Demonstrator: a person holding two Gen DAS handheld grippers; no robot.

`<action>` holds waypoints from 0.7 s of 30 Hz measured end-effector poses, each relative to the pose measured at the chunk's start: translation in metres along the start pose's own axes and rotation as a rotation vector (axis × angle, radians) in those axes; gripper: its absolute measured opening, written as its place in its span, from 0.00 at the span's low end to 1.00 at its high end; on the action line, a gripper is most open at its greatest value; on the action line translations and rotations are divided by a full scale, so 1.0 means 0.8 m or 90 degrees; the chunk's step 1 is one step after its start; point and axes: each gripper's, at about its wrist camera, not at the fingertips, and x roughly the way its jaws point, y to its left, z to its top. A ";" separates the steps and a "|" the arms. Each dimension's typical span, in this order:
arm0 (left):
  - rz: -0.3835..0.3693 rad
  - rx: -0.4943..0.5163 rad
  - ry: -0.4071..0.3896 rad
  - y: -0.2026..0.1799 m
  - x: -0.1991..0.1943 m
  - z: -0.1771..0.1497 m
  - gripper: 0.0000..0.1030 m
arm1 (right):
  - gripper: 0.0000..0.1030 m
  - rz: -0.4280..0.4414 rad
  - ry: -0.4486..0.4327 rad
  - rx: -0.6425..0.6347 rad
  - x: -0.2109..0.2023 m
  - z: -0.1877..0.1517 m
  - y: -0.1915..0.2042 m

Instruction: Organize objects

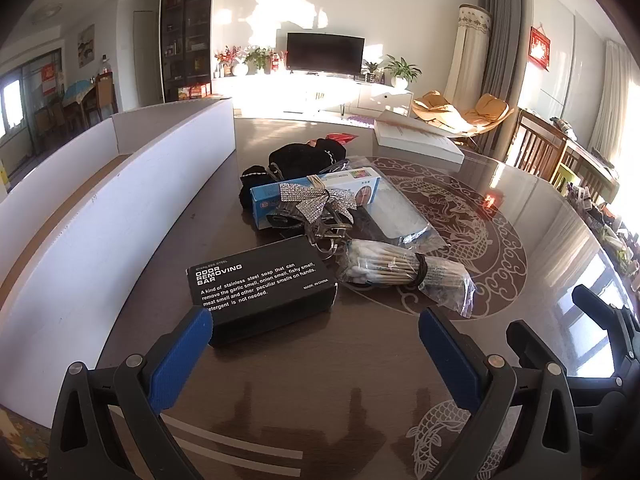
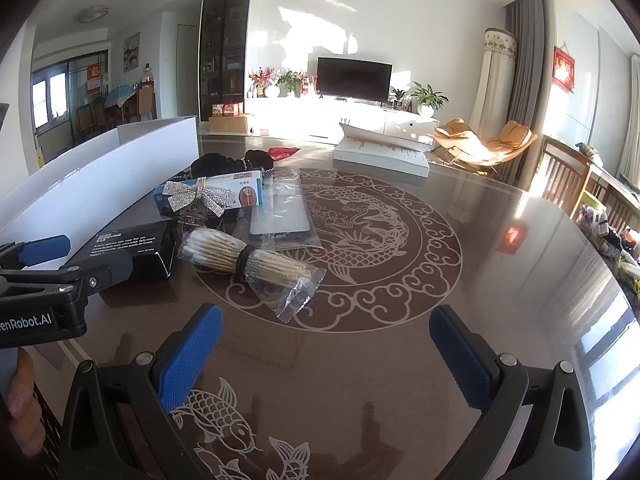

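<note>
Both tools empty, jaws wide apart. The black box just ahead of the left tool looks stiff and light; grip its long sides.

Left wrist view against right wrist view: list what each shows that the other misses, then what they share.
Only the left wrist view shows the readable label text on the black odor removing bar box and the floor inside the white cardboard box.

Only the right wrist view shows the person's fingers at the lower left and the side of the left tool.

Both show the bundle of cotton swabs, the rhinestone bow on the blue box, the black fabric, the stack of white books and the table.
</note>
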 end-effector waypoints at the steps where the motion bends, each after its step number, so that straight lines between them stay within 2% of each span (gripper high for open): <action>1: 0.001 0.001 0.000 0.000 -0.001 0.000 1.00 | 1.00 0.000 0.001 -0.001 0.001 0.000 0.000; 21: 0.010 0.007 0.000 -0.001 0.000 0.000 1.00 | 1.00 0.011 0.048 -0.025 0.024 -0.003 0.002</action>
